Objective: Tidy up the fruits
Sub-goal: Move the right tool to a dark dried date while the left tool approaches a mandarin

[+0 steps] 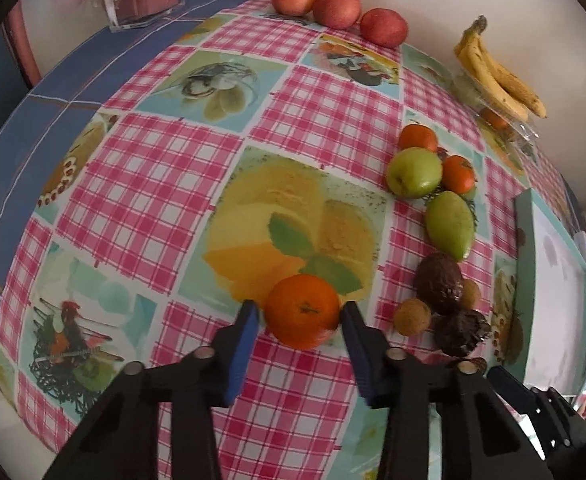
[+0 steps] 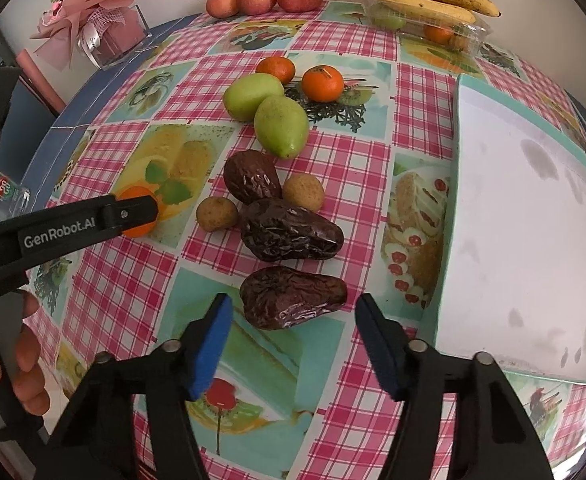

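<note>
Two claws work the checked tablecloth (image 1: 165, 168): the left gripper (image 1: 299, 312) brackets a mandarin (image 1: 303, 310), pads beside its flanks, contact unclear; right of it, the right gripper (image 2: 293, 312) gapes around the nearest date (image 2: 293, 296).

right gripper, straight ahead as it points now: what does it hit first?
Most likely the nearest wrinkled brown date, lying between and just beyond the right gripper and its open jaws. Depth is unclear through the fisheye.

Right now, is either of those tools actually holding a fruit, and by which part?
The left tool brackets the mandarin at its sides, right pad touching, left pad showing a slight gap, so a firm hold cannot be told. The right tool holds nothing.
</note>
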`<move>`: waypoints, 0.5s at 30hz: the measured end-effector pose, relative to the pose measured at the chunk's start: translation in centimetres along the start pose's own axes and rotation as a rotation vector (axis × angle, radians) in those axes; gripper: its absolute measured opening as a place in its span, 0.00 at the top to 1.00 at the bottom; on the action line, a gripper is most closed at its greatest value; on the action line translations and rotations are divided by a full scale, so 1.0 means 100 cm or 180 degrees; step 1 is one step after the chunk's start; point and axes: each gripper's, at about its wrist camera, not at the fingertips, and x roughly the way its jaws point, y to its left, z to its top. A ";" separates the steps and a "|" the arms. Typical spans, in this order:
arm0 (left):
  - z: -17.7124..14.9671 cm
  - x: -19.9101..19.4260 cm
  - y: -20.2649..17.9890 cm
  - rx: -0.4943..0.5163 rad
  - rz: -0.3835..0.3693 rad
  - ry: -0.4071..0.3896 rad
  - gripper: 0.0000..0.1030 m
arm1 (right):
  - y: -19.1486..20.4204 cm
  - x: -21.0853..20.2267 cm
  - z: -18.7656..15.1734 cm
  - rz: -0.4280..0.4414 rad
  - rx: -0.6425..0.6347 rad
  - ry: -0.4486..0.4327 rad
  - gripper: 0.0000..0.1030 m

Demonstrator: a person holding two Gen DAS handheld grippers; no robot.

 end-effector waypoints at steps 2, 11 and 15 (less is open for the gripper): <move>-0.001 0.000 0.000 0.0017 0.0014 0.0001 0.59 | 0.000 0.000 -0.001 0.0011 0.0008 -0.0002 0.40; -0.005 -0.012 0.003 -0.0003 -0.0008 -0.0106 0.60 | -0.001 -0.002 -0.002 0.0042 0.0012 -0.0023 0.59; -0.004 -0.015 0.002 0.0002 -0.0019 -0.0157 0.60 | -0.001 -0.009 -0.002 0.0053 0.0003 -0.0092 0.61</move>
